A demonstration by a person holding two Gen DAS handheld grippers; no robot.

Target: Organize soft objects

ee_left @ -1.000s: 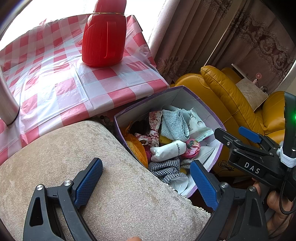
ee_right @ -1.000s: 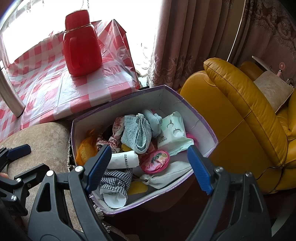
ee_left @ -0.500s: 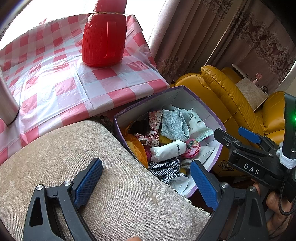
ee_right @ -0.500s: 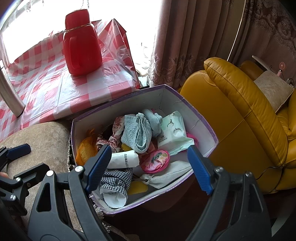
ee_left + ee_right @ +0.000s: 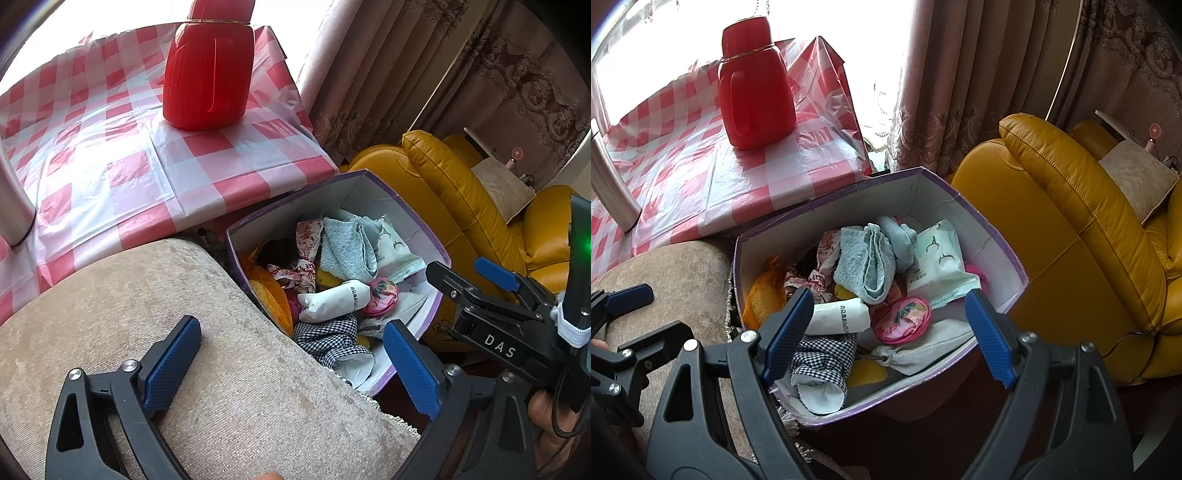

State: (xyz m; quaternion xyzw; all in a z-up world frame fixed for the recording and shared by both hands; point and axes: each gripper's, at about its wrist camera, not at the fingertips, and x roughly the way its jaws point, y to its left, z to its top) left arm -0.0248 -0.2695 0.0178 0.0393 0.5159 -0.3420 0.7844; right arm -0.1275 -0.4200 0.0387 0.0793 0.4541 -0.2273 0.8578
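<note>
Two grippers, left (image 5: pixel 291 354), right (image 5: pixel 890 325), agape, empty; white roll (image 5: pixel 840 316) lies crosswise in box (image 5: pixel 827 206)

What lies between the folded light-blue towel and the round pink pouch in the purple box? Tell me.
In the right wrist view, a white tissue pack lies partly between the light-blue towel and the pink pouch.

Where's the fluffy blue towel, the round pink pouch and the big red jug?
blue towel (image 5: pixel 866 264), right wrist view, on its folded middle.
pink pouch (image 5: pixel 903 319), right wrist view, on its flowered face.
red jug (image 5: pixel 755 99), right wrist view, on its body's front.
</note>
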